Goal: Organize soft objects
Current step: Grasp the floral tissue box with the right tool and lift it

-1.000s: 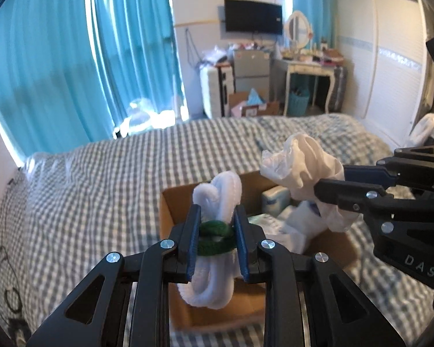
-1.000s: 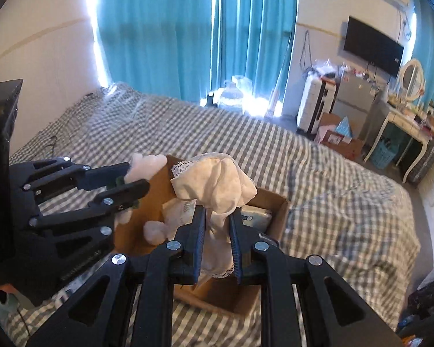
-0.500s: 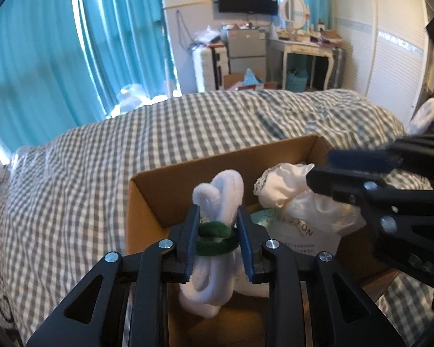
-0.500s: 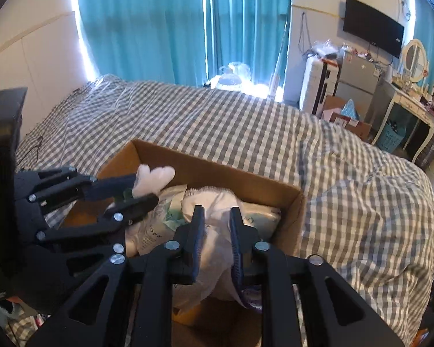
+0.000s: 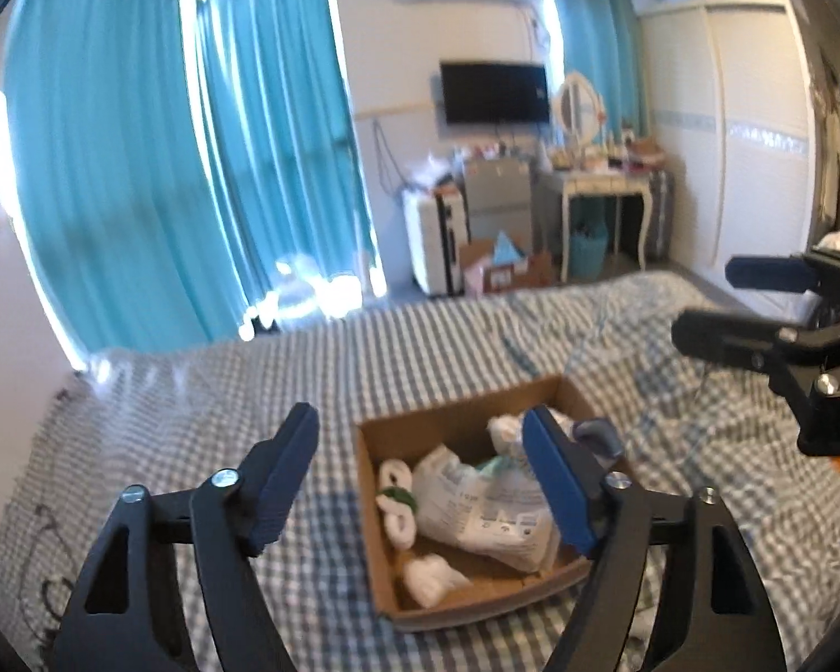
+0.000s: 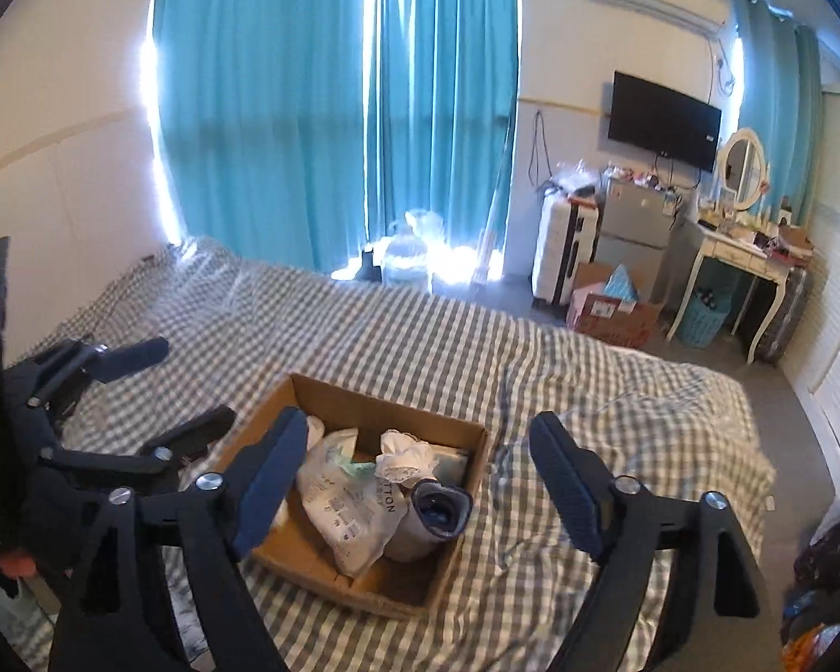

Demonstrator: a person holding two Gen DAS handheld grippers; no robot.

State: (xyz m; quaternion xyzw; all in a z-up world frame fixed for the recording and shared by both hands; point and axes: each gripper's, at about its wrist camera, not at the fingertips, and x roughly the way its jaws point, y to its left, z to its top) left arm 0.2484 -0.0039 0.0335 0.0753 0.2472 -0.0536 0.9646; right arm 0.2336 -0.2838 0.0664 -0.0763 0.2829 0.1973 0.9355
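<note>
a: grippers first. how do they stand?
b: left gripper (image 5: pixel 420 476) is spread wide with nothing between its fingers. right gripper (image 6: pixel 414 476) is the same, wide apart and bare.
a: and the soft things?
b: all in the cardboard box (image 5: pixel 383 565) on the checked bed (image 5: pixel 196 403). white rolled cloth with a green band (image 5: pixel 396 507) lies by the left wall, a plastic packet (image 5: pixel 476 515) beside it, a lace-edged white cloth (image 6: pixel 406 456) and a blue-grey roll (image 6: pixel 439 509) toward the right.
a: where are the grippers?
b: both above the box, apart from it.

Bare checked bedspread (image 6: pixel 616 392) rings the cardboard box (image 6: pixel 364 400) at lower centre; soft goods crowd its far half, its near floor lies bare.
</note>
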